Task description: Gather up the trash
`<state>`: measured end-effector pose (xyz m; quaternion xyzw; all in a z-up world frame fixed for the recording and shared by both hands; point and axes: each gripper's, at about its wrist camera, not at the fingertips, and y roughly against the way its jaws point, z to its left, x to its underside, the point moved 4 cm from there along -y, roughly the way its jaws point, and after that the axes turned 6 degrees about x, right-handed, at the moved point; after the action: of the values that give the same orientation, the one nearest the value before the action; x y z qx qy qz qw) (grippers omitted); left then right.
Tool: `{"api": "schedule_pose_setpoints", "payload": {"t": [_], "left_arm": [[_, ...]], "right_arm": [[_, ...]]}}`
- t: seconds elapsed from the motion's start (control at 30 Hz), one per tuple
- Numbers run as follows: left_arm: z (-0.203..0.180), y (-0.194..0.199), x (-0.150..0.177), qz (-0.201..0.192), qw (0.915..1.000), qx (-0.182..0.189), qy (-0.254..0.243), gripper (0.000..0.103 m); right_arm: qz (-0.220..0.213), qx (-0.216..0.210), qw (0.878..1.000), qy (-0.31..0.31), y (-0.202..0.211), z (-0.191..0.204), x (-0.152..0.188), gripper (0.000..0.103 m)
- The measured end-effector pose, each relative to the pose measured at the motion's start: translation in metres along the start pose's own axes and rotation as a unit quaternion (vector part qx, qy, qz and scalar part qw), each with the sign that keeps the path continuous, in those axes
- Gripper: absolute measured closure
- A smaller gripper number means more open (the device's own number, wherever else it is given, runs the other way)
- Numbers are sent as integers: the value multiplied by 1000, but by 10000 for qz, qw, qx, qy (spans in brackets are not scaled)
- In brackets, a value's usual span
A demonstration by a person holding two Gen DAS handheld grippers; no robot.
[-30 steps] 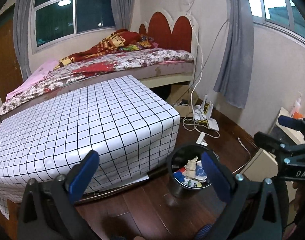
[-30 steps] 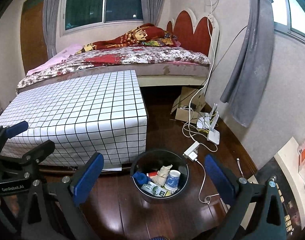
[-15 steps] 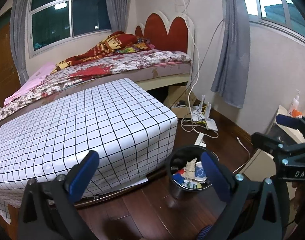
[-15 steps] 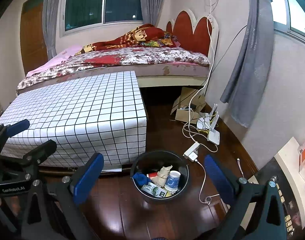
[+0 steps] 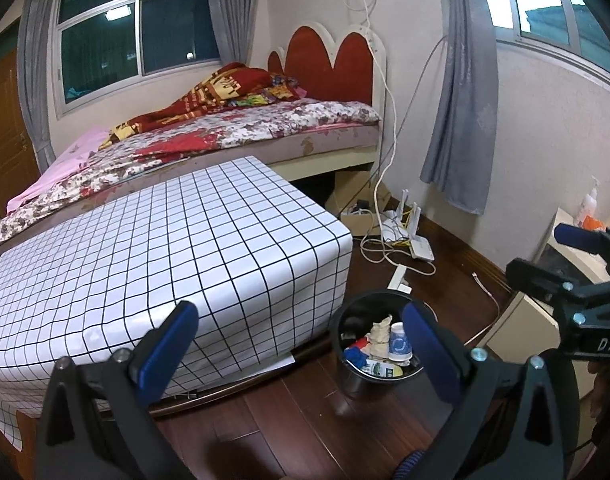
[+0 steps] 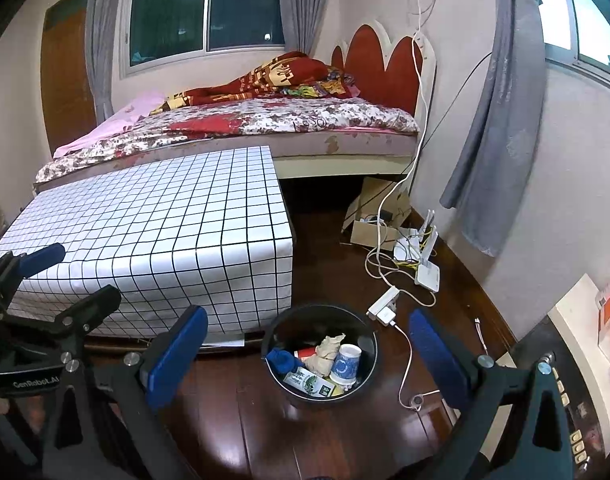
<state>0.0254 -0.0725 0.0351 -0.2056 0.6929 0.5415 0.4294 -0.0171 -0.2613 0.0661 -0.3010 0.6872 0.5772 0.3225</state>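
A black round trash bin (image 6: 369, 332) stands on the dark wood floor beside the checked table. It holds a paper cup (image 6: 345, 364), a crumpled tissue (image 6: 325, 350), a blue cap and a green-white carton. It also shows in the left wrist view (image 5: 339, 334). My left gripper (image 5: 305, 348) is open and empty, above the floor left of the bin. My right gripper (image 6: 307, 354) is open and empty, raised over the bin. The right gripper shows at the right of the left wrist view (image 5: 561, 260). The left gripper shows at the left of the right wrist view (image 6: 65, 280).
A low table with a white black-grid cloth (image 6: 165, 236) stands left of the bin. A bed (image 6: 265, 124) is behind it. Cables, a power strip (image 6: 383, 306), a router (image 6: 425, 272) and a cardboard box (image 6: 373, 232) lie along the right wall. A cabinet (image 6: 577, 320) is at the right.
Both views have shifted slightly; the bin sits a little lower and closer in the frames. Both grippers stay open and empty.
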Motion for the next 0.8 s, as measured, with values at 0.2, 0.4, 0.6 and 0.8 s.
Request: {"api": "schedule_pose_setpoints", "payload": {"t": [0.2, 0.4, 0.6, 0.8], "left_arm": [[-1, -1, 1, 16, 10000, 28, -18, 1], [-1, -1, 0, 10, 10000, 40, -23, 1], [-1, -1, 0, 10, 10000, 31, -23, 1], [-3, -1, -2, 0, 10000, 30, -26, 1]], "right_arm": [[22, -8, 10000, 0, 1, 1, 1, 1], [23, -10, 10000, -4, 1, 2, 1, 1], [35, -2, 10000, -14, 1, 2, 1, 1], [50, -12, 10000, -39, 1, 3, 2, 1]]}}
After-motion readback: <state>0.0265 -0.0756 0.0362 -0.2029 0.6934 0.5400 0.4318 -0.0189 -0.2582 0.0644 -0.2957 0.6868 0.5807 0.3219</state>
